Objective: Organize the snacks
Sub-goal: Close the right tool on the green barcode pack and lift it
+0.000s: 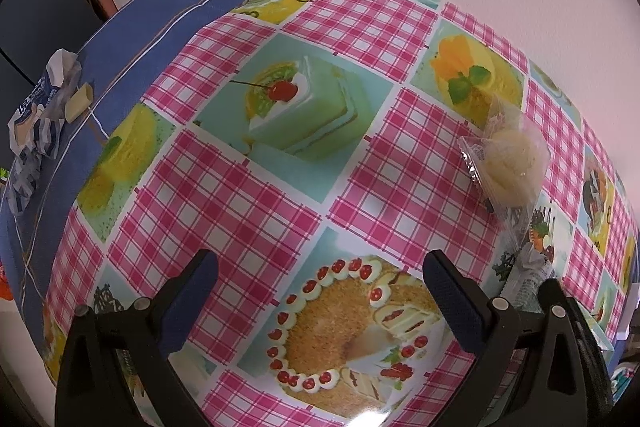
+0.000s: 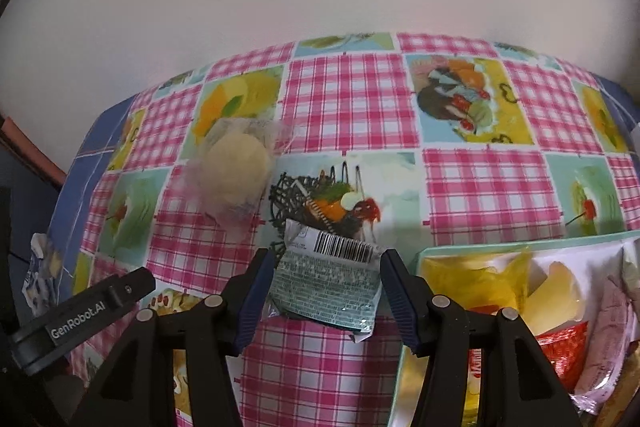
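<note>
Right tongs (image 2: 326,293) are clamped on a teal snack packet (image 2: 326,283), barcode end up, lifted just above the worktop (image 2: 348,107) beside the tray (image 2: 480,247) of snacks at the near right corner (yellow, red and pink wrappers piled inside). Left tongs (image 1: 320,291) hang wide apart over the cake-print cloth with nothing between them. A clear-wrapped round pastry (image 1: 508,159) lies toward the far edge. Near the left edge, a crumpled blue-and-white wrapper (image 1: 36,123) sits on the blue cloth.

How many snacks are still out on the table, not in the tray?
3: a clear-wrapped pale cake on the cloth, a barcoded packet between the right gripper's fingers, a crumpled blue-white packet at the left edge. More may be hidden.
</note>
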Tool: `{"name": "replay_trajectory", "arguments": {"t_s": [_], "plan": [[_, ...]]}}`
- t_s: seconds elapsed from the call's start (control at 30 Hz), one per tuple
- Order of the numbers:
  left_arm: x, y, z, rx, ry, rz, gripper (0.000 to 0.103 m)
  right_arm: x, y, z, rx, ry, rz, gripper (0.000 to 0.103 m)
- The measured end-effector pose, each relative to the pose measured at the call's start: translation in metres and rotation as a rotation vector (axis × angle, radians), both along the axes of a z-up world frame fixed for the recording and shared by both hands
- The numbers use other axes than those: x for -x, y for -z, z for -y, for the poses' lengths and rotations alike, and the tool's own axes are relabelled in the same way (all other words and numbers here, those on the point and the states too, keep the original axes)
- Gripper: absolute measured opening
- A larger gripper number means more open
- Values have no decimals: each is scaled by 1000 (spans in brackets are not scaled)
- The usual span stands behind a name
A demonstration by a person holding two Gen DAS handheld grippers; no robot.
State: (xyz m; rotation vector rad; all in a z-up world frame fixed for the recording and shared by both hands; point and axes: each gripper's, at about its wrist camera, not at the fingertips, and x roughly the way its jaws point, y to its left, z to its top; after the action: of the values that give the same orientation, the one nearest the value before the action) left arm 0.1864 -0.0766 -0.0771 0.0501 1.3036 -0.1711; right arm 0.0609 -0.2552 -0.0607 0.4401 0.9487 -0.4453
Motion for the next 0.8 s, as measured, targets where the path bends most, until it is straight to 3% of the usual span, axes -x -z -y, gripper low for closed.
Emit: {"name": "replay_trajectory", "arguments": {"t_s": [0.07,0.3,0.8], "plan": [[1,1,2,-3,0,0,102,-3,2,-4,18,-5,-1,65],[1,6,2,-12,-5,-5,102,-9,5,-11,82,-20,-32,67],[1,9,1,-18,-6,-8,102,-11,14,-14,56,-26,-48,67]]}}
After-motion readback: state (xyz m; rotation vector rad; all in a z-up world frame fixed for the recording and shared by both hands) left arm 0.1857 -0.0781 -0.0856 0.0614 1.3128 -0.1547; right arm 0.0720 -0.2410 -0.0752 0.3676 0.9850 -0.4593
